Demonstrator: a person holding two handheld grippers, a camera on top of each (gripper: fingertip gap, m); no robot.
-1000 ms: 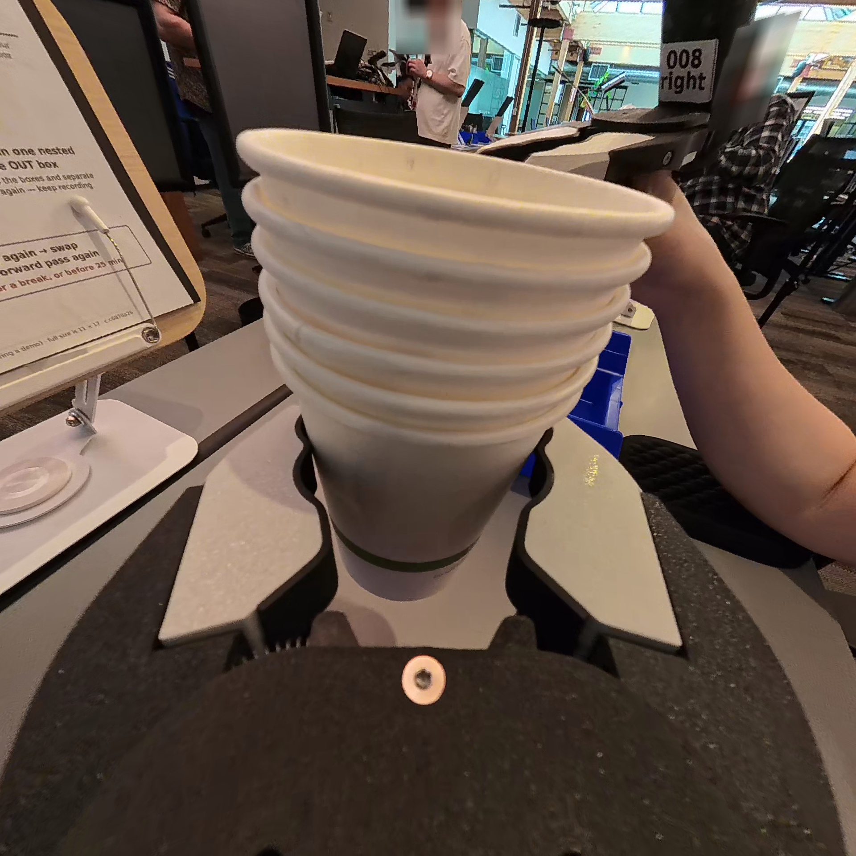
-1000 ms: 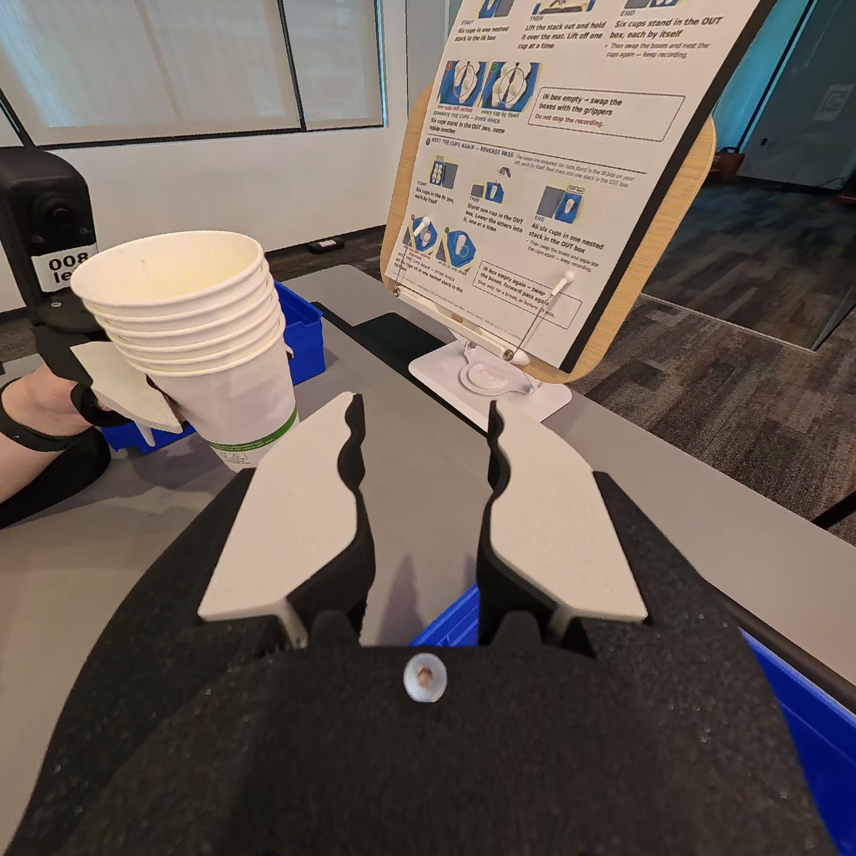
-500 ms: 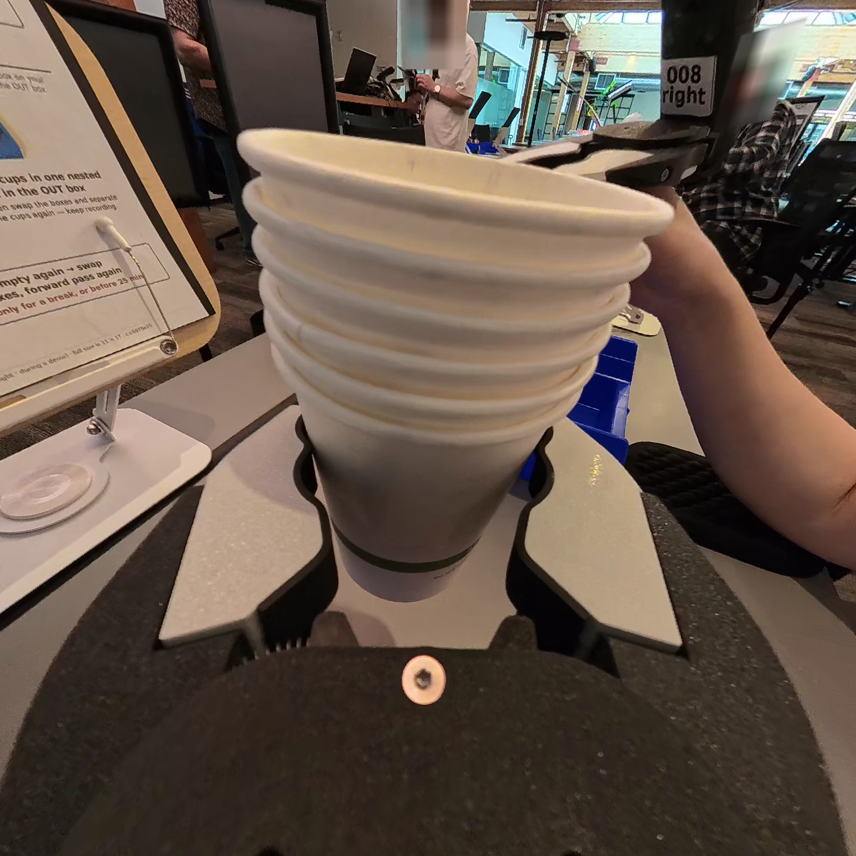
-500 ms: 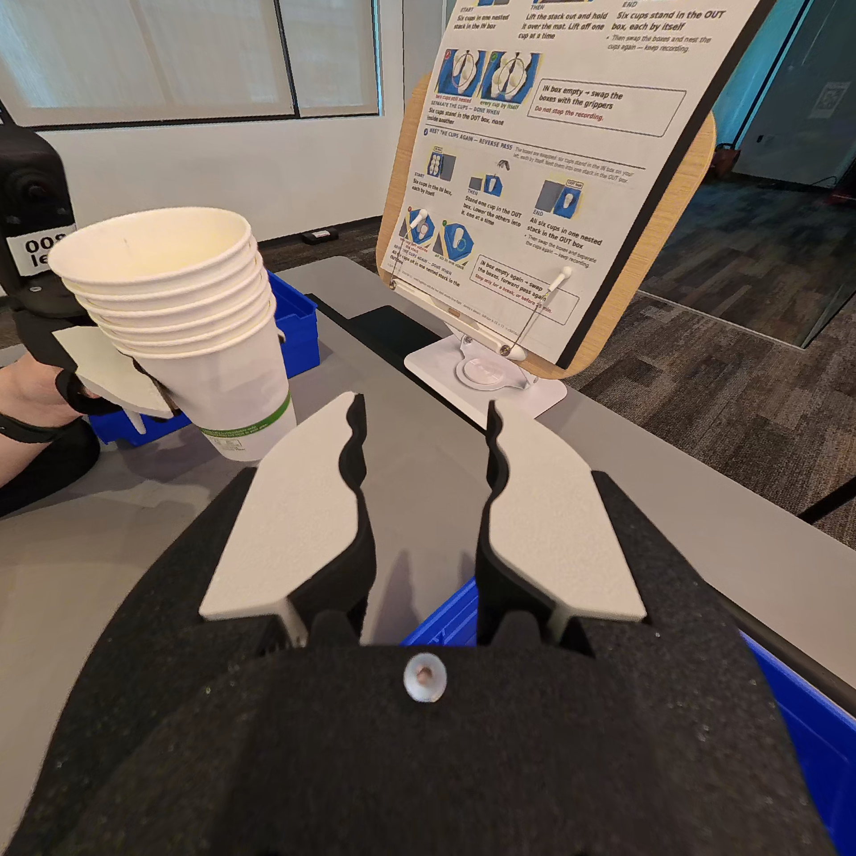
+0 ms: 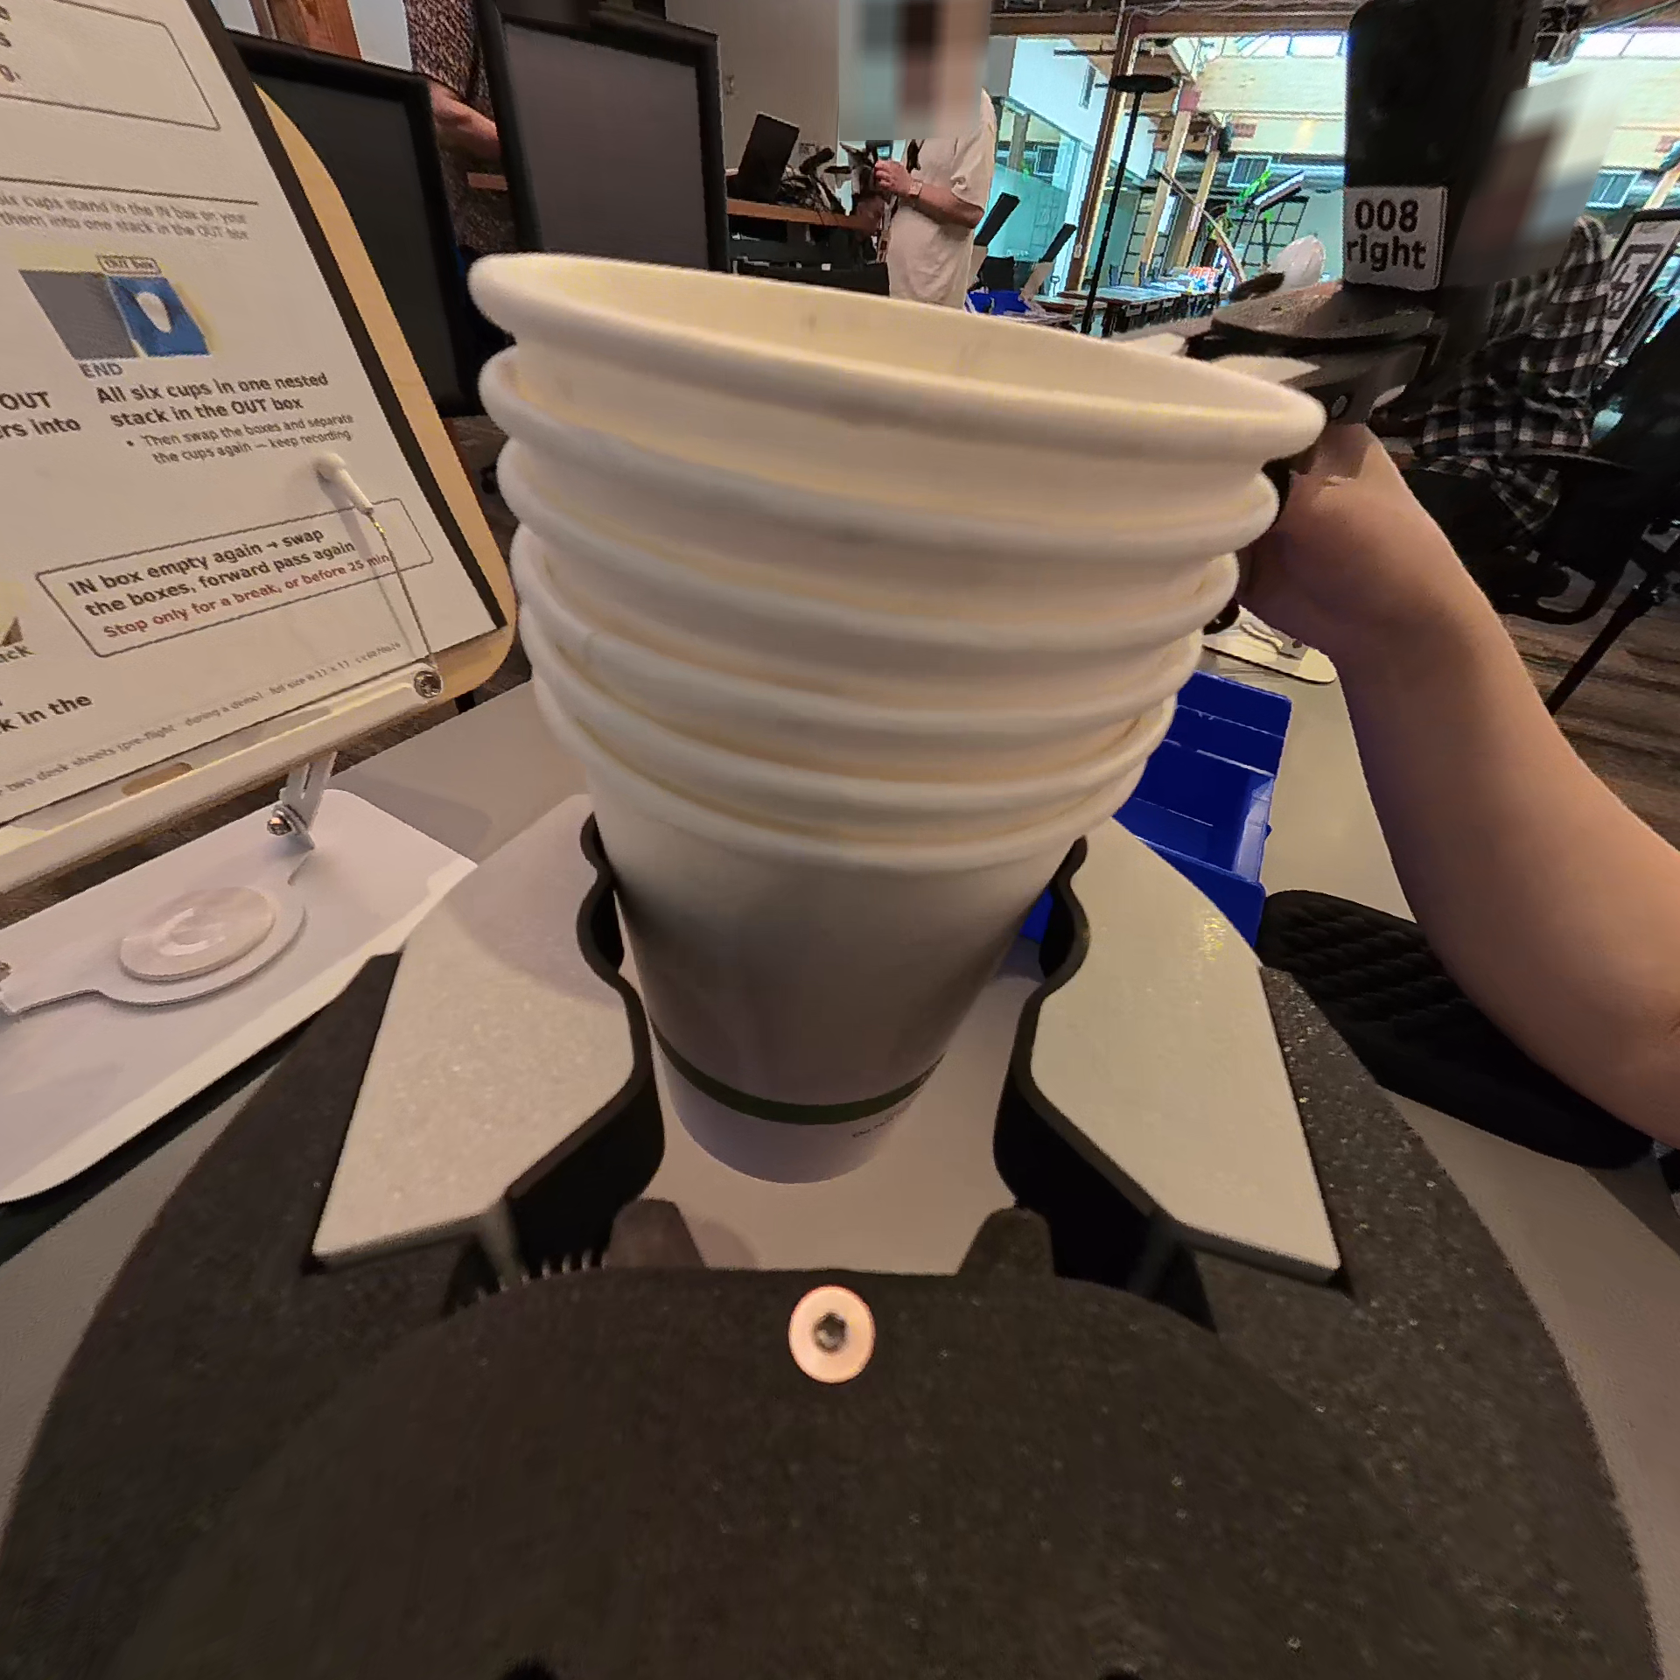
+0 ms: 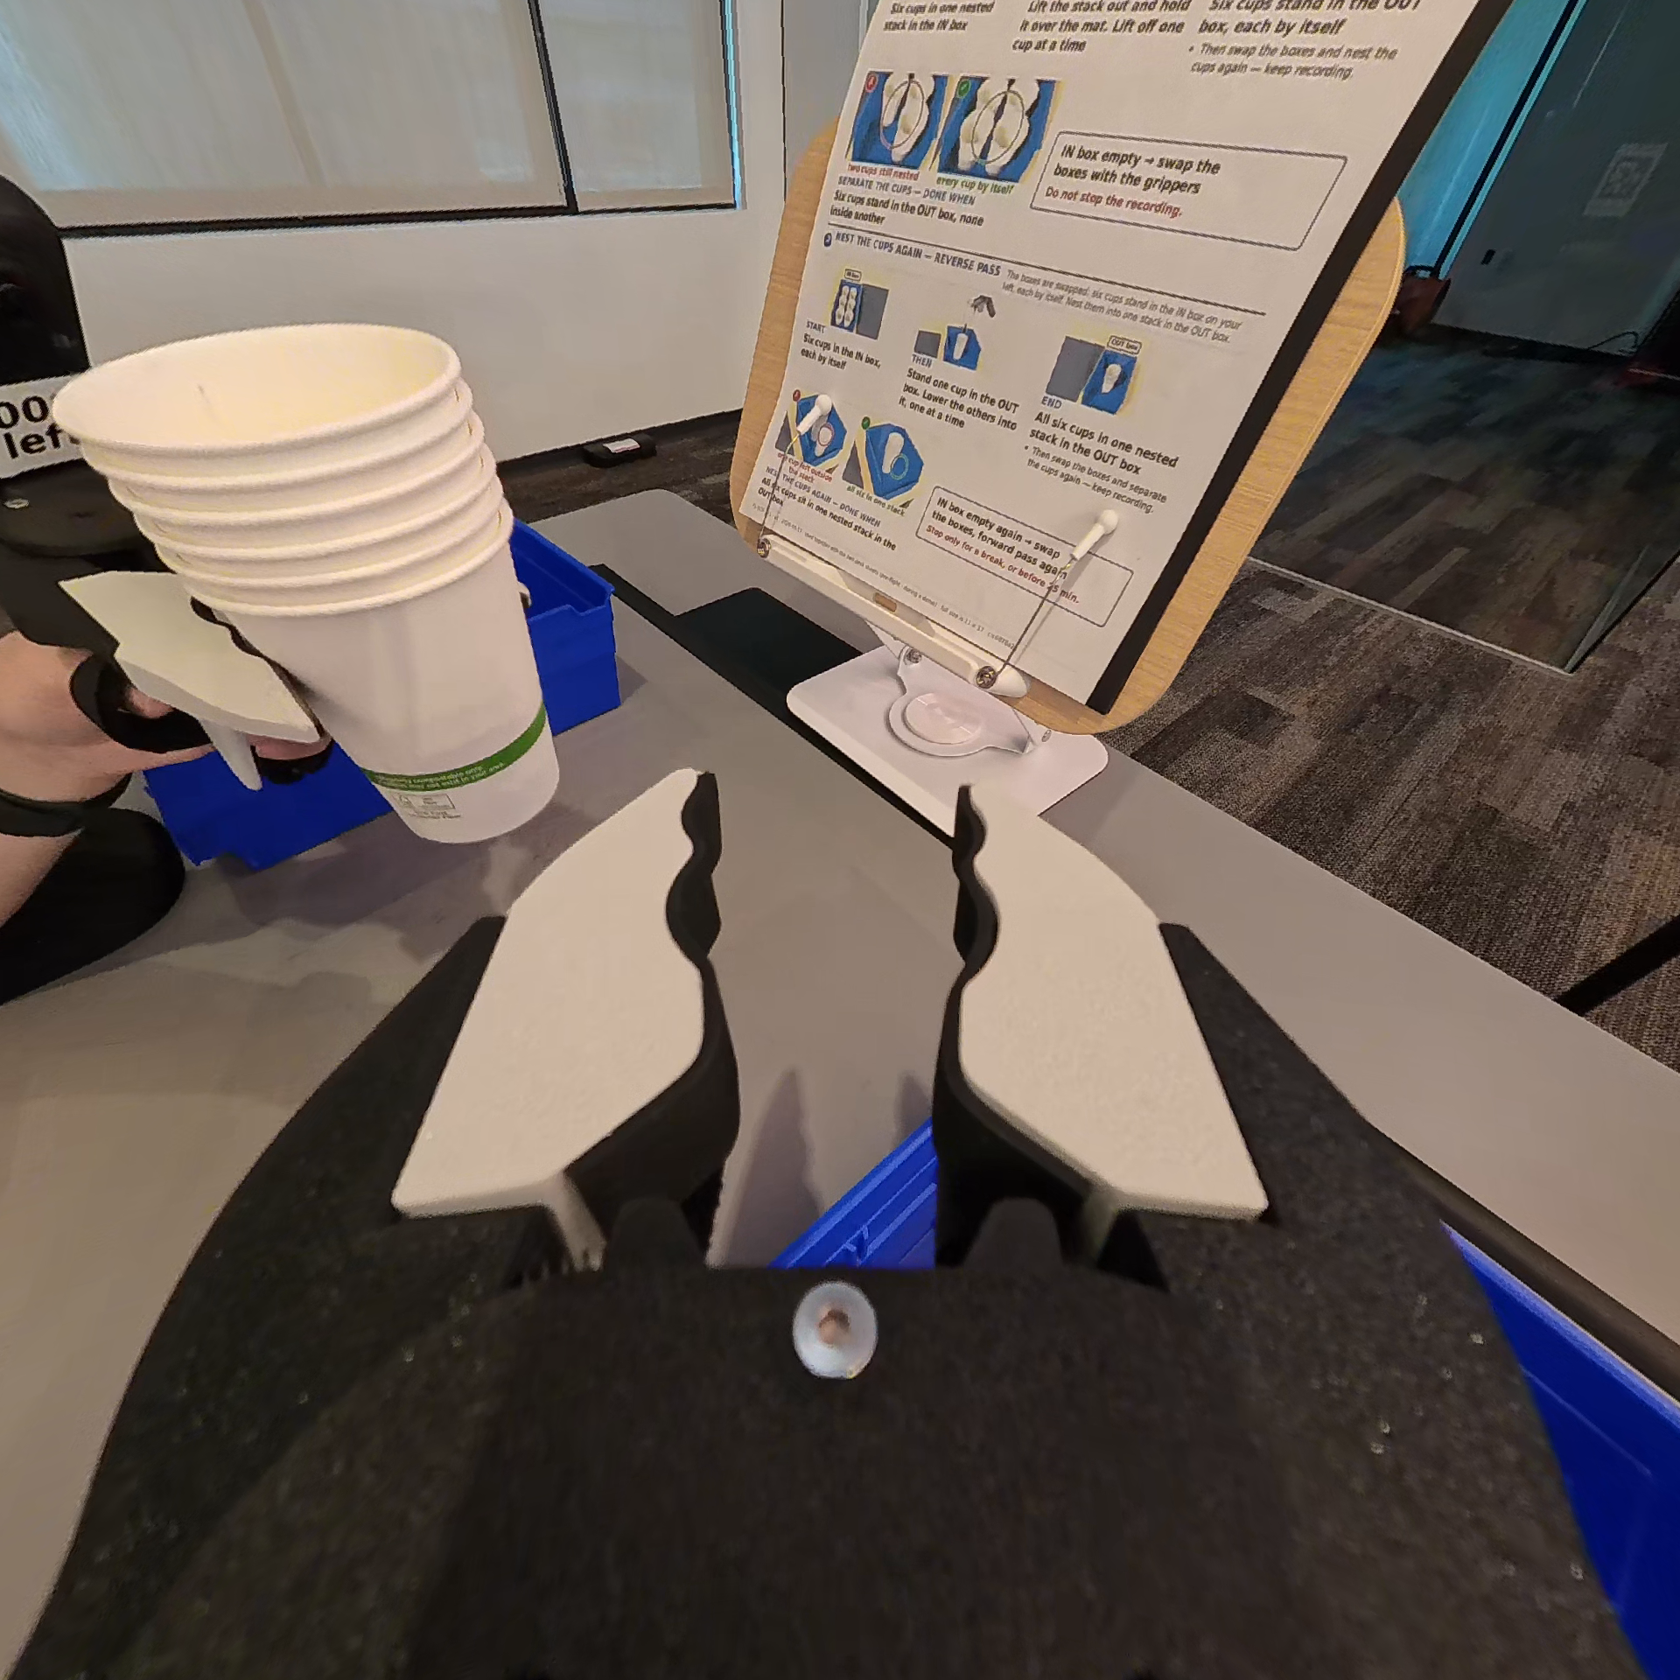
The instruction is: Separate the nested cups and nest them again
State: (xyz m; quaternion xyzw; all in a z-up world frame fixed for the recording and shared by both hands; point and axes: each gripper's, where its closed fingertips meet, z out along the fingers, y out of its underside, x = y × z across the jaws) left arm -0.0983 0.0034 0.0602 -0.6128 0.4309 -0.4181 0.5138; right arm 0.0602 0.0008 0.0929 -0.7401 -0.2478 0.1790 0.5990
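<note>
Six paper cups (image 5: 845, 655) are all nested in one stack, so by my reading no cup has been lifted off yet and the whole of the separating and re-nesting is left to do. Going left to right, the left tool (image 5: 832, 945) is clamped on the bottom cup's wall just under the rims, holding the stack (image 6: 318, 545) tilted in the air above the grey worktop (image 6: 273, 982) in front of a blue bin (image 6: 564, 627). To its right the right tool (image 6: 832, 873) has its jaws apart and empty, level with the top rim yet short of touching it.
</note>
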